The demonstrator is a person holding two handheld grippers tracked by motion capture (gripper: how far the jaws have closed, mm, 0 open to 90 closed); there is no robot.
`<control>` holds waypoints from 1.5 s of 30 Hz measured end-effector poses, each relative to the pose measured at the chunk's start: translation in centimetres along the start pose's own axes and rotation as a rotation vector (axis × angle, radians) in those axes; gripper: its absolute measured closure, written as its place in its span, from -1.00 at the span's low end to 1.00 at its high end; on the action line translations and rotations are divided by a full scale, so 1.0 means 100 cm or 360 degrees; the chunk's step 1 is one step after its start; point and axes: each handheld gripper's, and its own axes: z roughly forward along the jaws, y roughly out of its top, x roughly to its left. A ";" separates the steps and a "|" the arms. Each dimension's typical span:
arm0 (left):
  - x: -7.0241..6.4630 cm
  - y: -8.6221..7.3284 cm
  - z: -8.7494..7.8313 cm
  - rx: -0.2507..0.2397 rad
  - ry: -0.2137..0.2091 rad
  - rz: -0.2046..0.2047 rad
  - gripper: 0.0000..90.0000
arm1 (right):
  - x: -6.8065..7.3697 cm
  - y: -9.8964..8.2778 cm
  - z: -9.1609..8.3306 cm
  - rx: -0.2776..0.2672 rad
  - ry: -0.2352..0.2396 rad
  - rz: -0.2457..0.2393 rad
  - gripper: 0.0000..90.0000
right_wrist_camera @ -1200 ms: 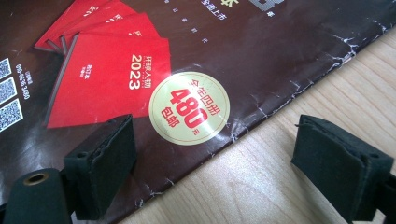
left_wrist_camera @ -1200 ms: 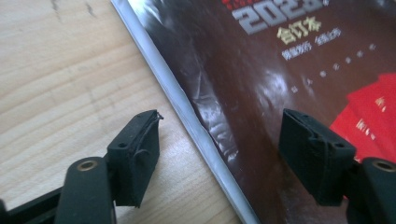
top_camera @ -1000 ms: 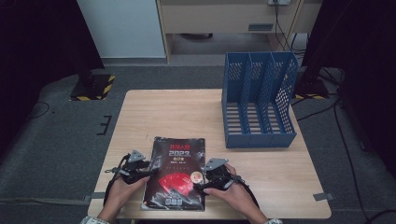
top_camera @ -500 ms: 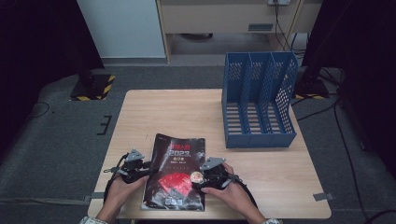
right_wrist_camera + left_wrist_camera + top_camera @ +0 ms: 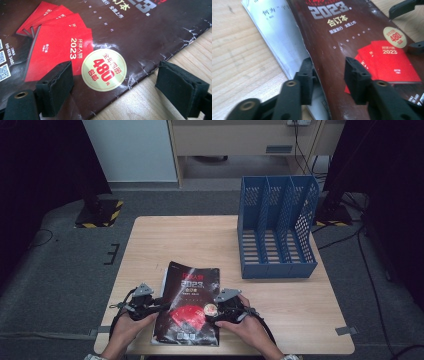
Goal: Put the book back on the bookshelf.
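A magazine (image 5: 192, 290) with a dark brown cover, red books and "2023" printed on it lies flat near the table's front edge. My left gripper (image 5: 159, 306) is at its left edge. In the left gripper view my left gripper (image 5: 328, 72) straddles the slightly lifted cover edge of the magazine (image 5: 352, 37), one jaw on the white inner page and one above the cover. Its jaws have just been closing, and the pads are still apart from the cover. My right gripper (image 5: 210, 312) stands open at the right edge. My right gripper (image 5: 115, 85) has one jaw over the magazine (image 5: 150, 30) and one over bare wood.
A blue file rack (image 5: 277, 227) with three slots stands at the back right of the wooden table (image 5: 190, 235). The person's hands hold both grippers at the front edge. Dark floor, cables and a cabinet lie beyond the table.
The left hand has shifted slightly at the magazine's left edge. The magazine and the right gripper are where they were.
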 end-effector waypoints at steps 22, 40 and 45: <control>0.012 0.003 0.015 0.0011 0.0251 -0.0002 -0.16 | -0.009 0.006 0.006 -0.0003 -0.0019 0.0015 -0.68; 0.017 0.004 0.014 -0.0039 0.0134 -0.0130 -0.03 | -0.010 0.007 0.008 -0.0013 -0.0014 0.0015 -0.68; 0.016 0.002 0.009 -0.0044 0.0113 -0.0143 0.07 | -0.010 0.007 0.008 -0.0014 -0.0013 0.0017 -0.68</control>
